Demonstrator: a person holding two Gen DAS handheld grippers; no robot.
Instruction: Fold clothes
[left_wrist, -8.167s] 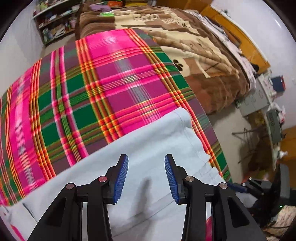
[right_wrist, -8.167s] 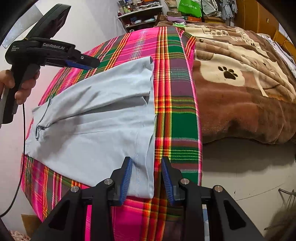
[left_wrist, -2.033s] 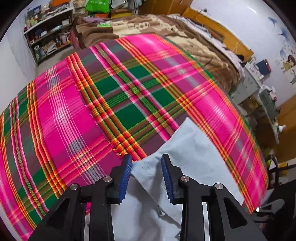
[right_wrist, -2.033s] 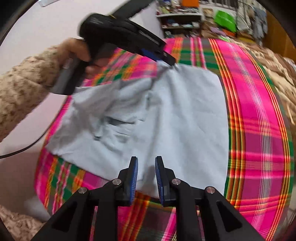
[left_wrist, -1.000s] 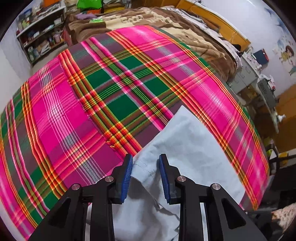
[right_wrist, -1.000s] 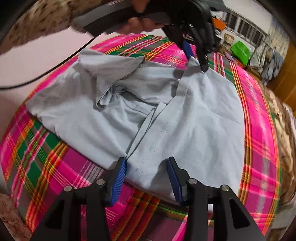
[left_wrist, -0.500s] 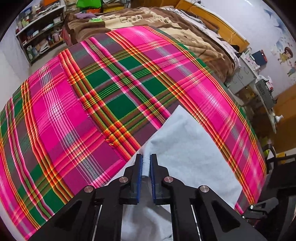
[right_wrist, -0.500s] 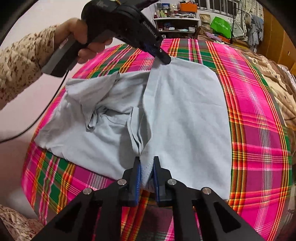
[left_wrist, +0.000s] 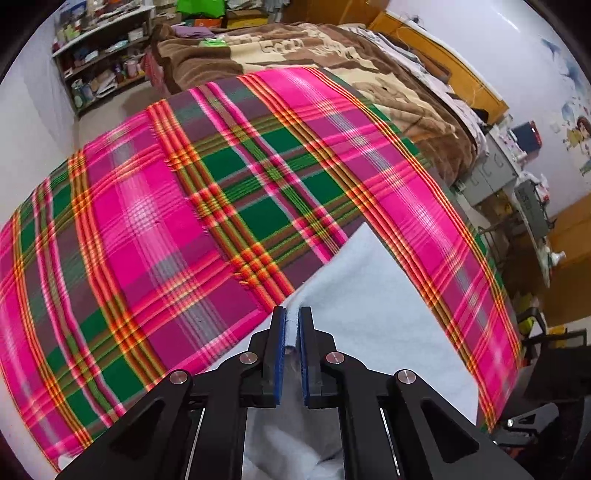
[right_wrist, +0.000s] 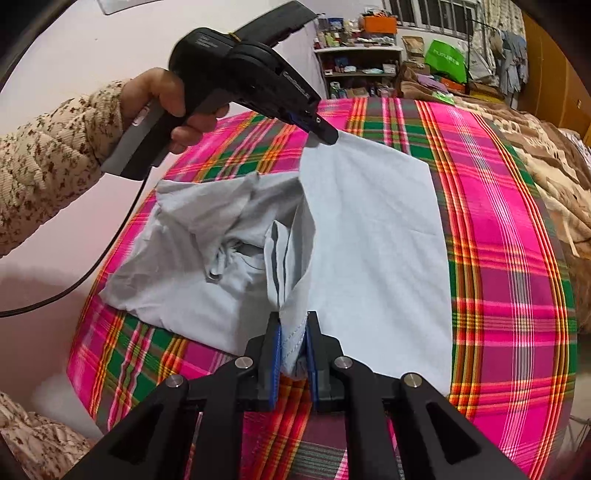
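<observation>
On one plaid blanket (right_wrist: 498, 258), two tongs (right_wrist: 292, 334) (left_wrist: 291, 328) pinch one shirt (right_wrist: 369, 236).

Pale blue-grey garment (right_wrist: 373, 236) lying on pink-green plaid cloth; right half spreading flat, left half bunching in creases; far corner and near stitched hem both lifting, a fold running taut between them.

Letters "GOOD" stand on the brown blanket (left_wrist: 295, 48); other print is unreadable.
</observation>
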